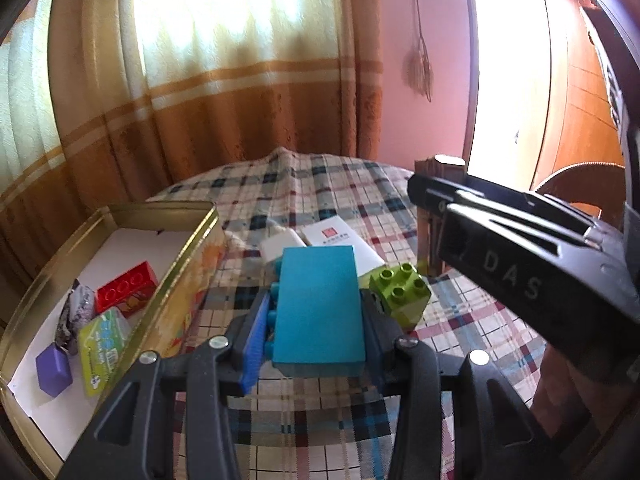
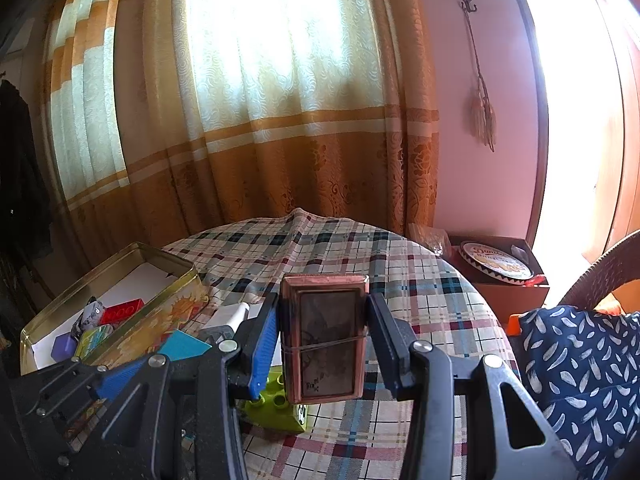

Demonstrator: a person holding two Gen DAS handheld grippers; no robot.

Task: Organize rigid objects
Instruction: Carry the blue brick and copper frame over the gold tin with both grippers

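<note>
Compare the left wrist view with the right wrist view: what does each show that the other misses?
Left wrist only: the left tongs gripping the blue brick squarely, and a white booklet.
Right wrist only: the right tongs holding a brown box, a round tin lid, and a patterned cushion.
Both: the gold tin, the green brick, and the checked cloth.

Teal block point(image 1: 318, 304), lime-green studded brick point(image 1: 400, 292), red brick point(image 1: 126, 290), purple cube point(image 1: 53, 368), gold tin point(image 1: 188, 256), plaid tablecloth point(image 1: 340, 192), copper-pink box point(image 2: 323, 336).
</note>
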